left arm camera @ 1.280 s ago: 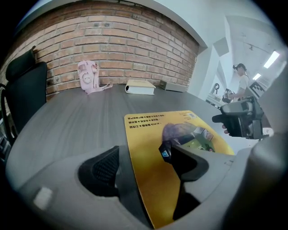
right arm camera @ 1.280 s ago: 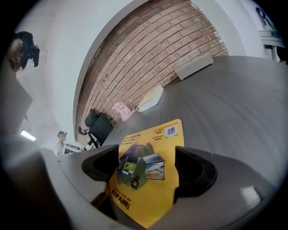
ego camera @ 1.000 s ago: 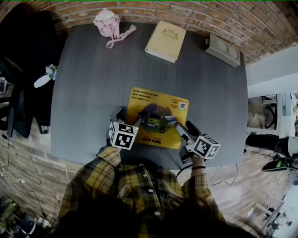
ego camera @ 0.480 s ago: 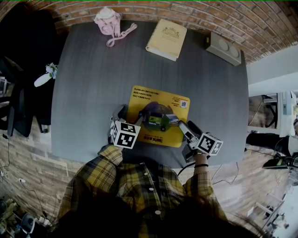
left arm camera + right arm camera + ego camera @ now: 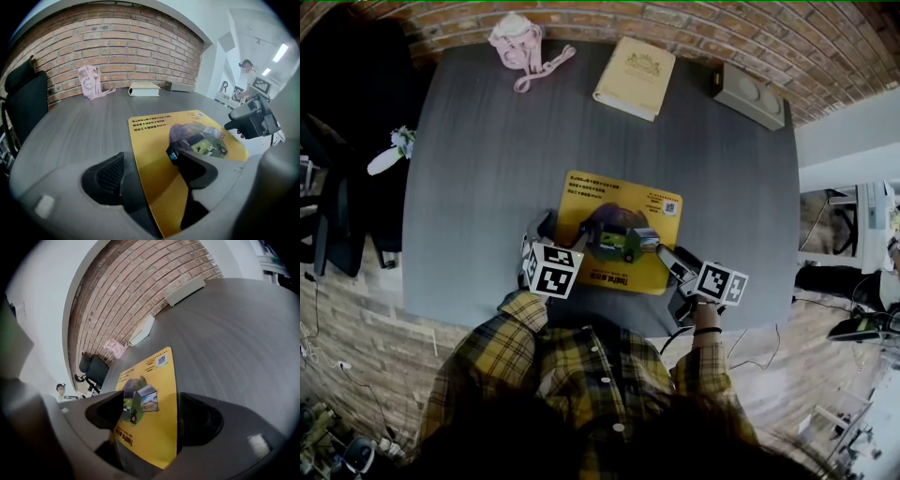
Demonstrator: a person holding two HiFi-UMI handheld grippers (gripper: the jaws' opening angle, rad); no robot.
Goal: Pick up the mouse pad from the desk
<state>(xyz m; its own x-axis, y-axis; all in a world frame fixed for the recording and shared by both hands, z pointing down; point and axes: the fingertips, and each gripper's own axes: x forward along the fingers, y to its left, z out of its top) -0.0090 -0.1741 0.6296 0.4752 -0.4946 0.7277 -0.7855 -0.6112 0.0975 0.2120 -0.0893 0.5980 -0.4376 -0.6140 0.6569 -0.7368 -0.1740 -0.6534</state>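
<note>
Your left gripper [image 5: 146, 159] and right gripper [image 5: 151, 401] each straddle a near corner of the yellow rectangular printed mouse pad [image 5: 623, 211]. Both sets of jaws are wide and unclamped. Gripping and lifting the pad off the dark grey desk [image 5: 487, 169] remain.

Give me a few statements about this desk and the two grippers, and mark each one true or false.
1. The mouse pad is yellow. True.
2. The book lies on the mouse pad. False: it lies apart from it, near the far edge of the desk.
3. The left gripper has its jaws apart, with the pad's edge between them. True.
4. The right gripper hangs over bare desk. False: the pad's corner lies between its parted jaws.
</note>
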